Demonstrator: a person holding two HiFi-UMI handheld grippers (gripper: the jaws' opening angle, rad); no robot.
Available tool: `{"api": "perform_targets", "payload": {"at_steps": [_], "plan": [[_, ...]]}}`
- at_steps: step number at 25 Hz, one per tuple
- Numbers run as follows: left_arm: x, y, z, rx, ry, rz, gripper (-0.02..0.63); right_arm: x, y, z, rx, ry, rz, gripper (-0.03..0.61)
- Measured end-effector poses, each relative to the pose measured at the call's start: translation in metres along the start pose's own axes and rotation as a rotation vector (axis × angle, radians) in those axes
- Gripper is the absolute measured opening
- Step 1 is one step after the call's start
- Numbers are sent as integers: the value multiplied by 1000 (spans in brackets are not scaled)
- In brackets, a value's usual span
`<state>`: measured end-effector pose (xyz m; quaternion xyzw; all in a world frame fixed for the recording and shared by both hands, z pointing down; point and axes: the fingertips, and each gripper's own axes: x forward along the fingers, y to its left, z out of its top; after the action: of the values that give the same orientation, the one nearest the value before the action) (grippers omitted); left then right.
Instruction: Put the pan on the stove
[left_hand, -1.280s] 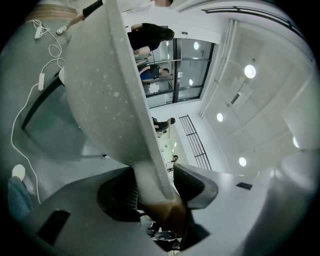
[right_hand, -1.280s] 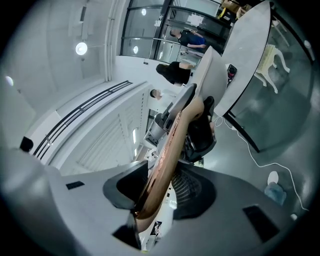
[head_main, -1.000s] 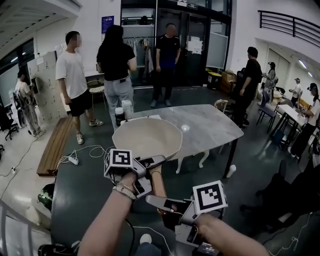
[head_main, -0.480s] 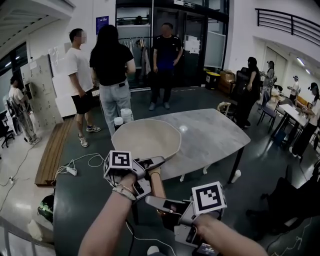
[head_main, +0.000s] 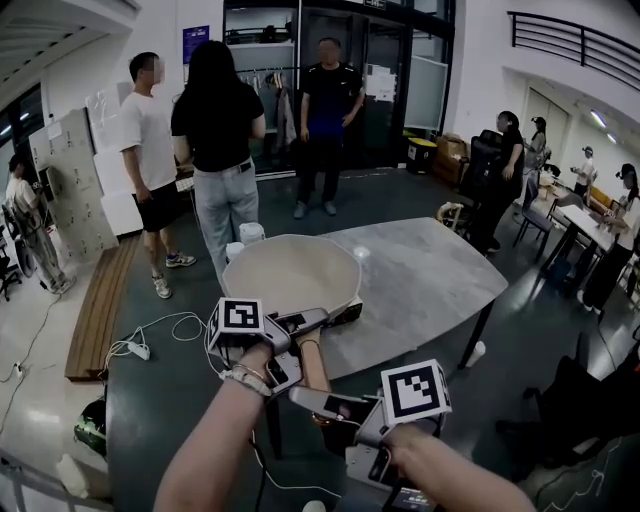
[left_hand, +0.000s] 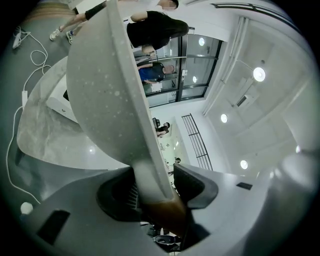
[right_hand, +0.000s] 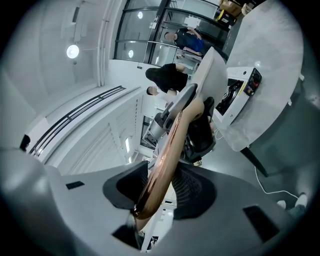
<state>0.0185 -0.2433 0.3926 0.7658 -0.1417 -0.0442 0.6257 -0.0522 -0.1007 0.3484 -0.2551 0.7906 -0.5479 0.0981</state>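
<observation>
Two grippers hold the pan (head_main: 290, 275) aloft: left gripper (left_hand: 152, 189) jaws pinch the handle's (head_main: 316, 368) pale neck, right gripper (right_hand: 159, 187) jaws its copper end. Ahead of both jaws lies the counter (head_main: 430, 270); setting the pan onto the stove (right_hand: 240, 95) is not yet done.

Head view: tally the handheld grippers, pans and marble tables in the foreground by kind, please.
grippers: 2 (left gripper, right gripper)
pan: 1
marble table: 1
total: 4
</observation>
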Motion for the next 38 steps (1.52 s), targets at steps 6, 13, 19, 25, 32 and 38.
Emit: {"api": "perform_targets", "payload": {"at_steps": [6, 13, 19, 25, 32, 38], "plan": [[14, 9, 30, -9, -13, 14, 204, 12, -12, 29, 17, 9, 13, 163], [40, 39, 68, -50, -48, 46, 204, 21, -48, 70, 49, 56, 3, 163], [57, 58, 101, -92, -81, 64, 205, 32, -69, 103, 71, 104, -1, 164], [65, 88, 125, -128, -114, 90, 204, 47, -95, 122, 86, 156, -3, 166], [73, 107, 139, -166, -136, 93, 205, 54, -115, 135, 111, 181, -16, 166], [76, 112, 143, -174, -140, 90, 204, 55, -117, 138, 143, 184, -8, 166]]}}
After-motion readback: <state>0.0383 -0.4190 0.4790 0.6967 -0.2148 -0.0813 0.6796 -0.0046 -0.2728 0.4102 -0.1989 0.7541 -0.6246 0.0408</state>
